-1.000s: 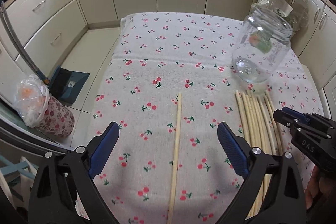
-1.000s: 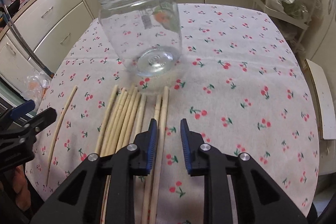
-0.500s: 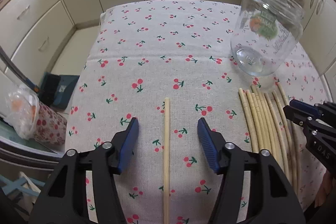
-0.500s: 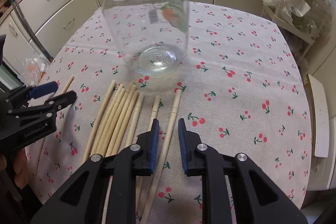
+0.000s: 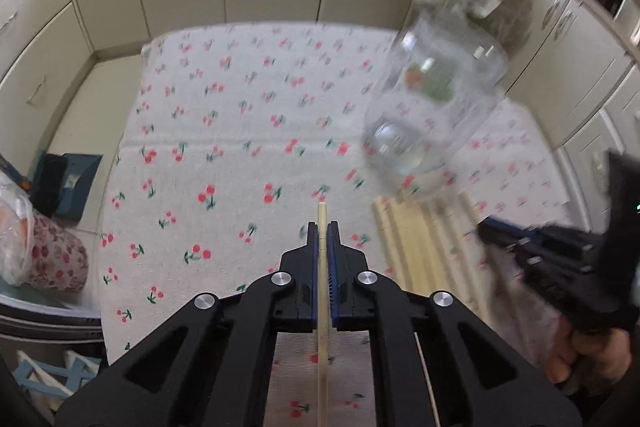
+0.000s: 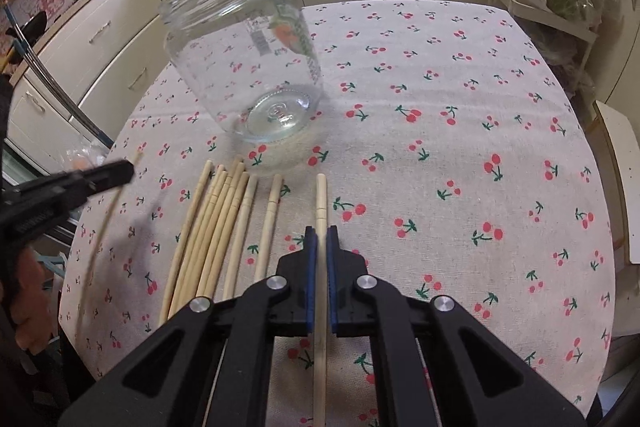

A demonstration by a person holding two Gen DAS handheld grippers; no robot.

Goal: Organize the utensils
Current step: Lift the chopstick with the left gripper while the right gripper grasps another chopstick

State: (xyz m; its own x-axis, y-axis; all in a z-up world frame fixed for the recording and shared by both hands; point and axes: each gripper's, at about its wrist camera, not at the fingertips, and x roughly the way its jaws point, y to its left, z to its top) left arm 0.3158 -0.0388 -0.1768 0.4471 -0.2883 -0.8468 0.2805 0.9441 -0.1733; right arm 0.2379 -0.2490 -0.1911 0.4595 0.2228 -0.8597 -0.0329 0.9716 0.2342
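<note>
Nearest the lens in each wrist view, a pair of blue pads is closed on one chopstick. The left gripper (image 5: 322,227) pinches its own chopstick (image 5: 321,307), and the right gripper (image 6: 321,231) pinches another chopstick (image 6: 320,203); each stick runs straight forward between the pads, its tip just past them, its long axis pointing away from the camera. Beyond the right gripper and to its left, the loose bundle of chopsticks (image 6: 216,223) lies on the cherry-print tablecloth (image 6: 460,147), roughly parallel with the held stick. Further on stands the empty glass jar (image 6: 244,55), upright with its mouth open to the top. The jar sits ahead and slightly left of the right gripper, ahead and to the right of the left one; the right hand looks nearer. Since both sticks lie near level, each would need tipping toward vertical to enter the mouth. The right view shows the left gripper's stick raised off the cloth; the left view is blurred, so its own height is unclear
</note>
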